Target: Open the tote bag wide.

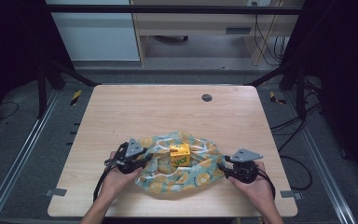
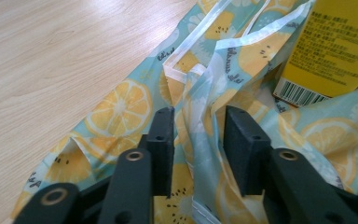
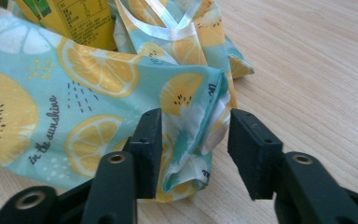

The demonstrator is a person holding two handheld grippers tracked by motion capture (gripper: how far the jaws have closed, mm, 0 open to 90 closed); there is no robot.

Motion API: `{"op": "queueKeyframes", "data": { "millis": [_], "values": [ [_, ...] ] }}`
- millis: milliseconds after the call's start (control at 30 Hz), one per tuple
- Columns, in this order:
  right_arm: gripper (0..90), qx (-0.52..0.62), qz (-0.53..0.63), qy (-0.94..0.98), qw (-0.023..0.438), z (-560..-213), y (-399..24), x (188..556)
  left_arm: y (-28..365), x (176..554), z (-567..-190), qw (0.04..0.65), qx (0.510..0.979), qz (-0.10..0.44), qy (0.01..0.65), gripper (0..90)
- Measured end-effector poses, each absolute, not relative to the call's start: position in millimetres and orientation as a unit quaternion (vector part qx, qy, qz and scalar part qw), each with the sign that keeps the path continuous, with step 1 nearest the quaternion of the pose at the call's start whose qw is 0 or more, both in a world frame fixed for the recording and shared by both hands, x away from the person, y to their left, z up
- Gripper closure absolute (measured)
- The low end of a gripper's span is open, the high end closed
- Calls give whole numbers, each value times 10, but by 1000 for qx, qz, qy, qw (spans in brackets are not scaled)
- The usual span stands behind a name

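At the near edge of a wooden table [image 1: 121, 107], a lemon-print fabric bag [image 1: 177, 175] lies crumpled between two hand-held tools. The left gripper [image 1: 142, 158] and right gripper [image 1: 224, 167] flank the bag, jaws part-open around folds of its cloth, gripping nothing, apparently letting it settle. Beyond them, a yellow carton [image 1: 179, 155] stands upright at the bag's centre.

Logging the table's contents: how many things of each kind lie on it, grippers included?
Lemon-print cloth bag: 1
Yellow carton: 1
Grippers: 2, the left gripper and the right gripper
Total: 4
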State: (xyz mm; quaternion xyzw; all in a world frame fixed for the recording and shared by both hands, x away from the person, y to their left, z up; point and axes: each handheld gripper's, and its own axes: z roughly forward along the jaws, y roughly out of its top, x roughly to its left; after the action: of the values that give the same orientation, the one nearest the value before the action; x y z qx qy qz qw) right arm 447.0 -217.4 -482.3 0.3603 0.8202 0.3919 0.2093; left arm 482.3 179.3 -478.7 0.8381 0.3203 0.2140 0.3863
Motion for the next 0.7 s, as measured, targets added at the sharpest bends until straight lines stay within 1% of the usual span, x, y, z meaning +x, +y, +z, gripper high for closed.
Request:
{"op": "queueKeyframes", "data": {
  "millis": [67,100,133,167,200,233,267,333,367,400,433,467,500,533,567,700],
  "values": [
    [491,362,393,818,213,-4814,-2174,4467,1794,4822,-4780,387,837,214,321,568],
    [491,362,393,818,213,-4814,-2174,4467,1794,4819,-4775,389,836,214,322,568],
    [448,364,395,815,216,-4803,-2174,4463,1793,4814,-4763,389,837,214,321,537],
    [448,364,395,815,216,-4803,-2174,4463,1793,4814,-4763,389,837,214,321,521],
    [399,365,396,813,221,-4790,-2175,4455,1785,4802,-4752,391,835,217,320,503],
    [370,364,399,812,223,-4783,-2173,4451,1780,4795,-4745,392,835,218,319,474],
    [340,364,399,810,227,-4773,-2172,4444,1773,4787,-4735,394,833,221,319,433],
    [246,364,404,807,229,-4749,-2166,4428,1763,4770,-4703,401,830,223,317,362],
    [246,364,404,807,229,-4749,-2166,4428,1763,4770,-4703,401,830,223,317,318],
    [169,365,413,802,233,-4717,-2161,4416,1755,4756,-4658,413,824,223,318,276],
    [139,364,419,799,231,-4698,-2160,4412,1755,4756,-4658,413,824,223,318,250],
    [118,362,426,796,232,-4678,-2159,4407,1755,4739,-4600,421,820,224,315,227],
    [118,362,426,796,232,-4678,-2159,4407,1755,4739,-4600,421,820,224,315,200],
    [100,359,433,793,234,-4657,-2158,4401,1758,4730,-4568,426,818,225,315,200],
    [71,355,439,790,238,-4609,-2152,4389,1771,4713,-4494,435,813,222,318,162],
    [59,339,462,781,248,-4514,-2163,4346,1793,4679,-4381,448,807,217,318,131]
  ]
}}
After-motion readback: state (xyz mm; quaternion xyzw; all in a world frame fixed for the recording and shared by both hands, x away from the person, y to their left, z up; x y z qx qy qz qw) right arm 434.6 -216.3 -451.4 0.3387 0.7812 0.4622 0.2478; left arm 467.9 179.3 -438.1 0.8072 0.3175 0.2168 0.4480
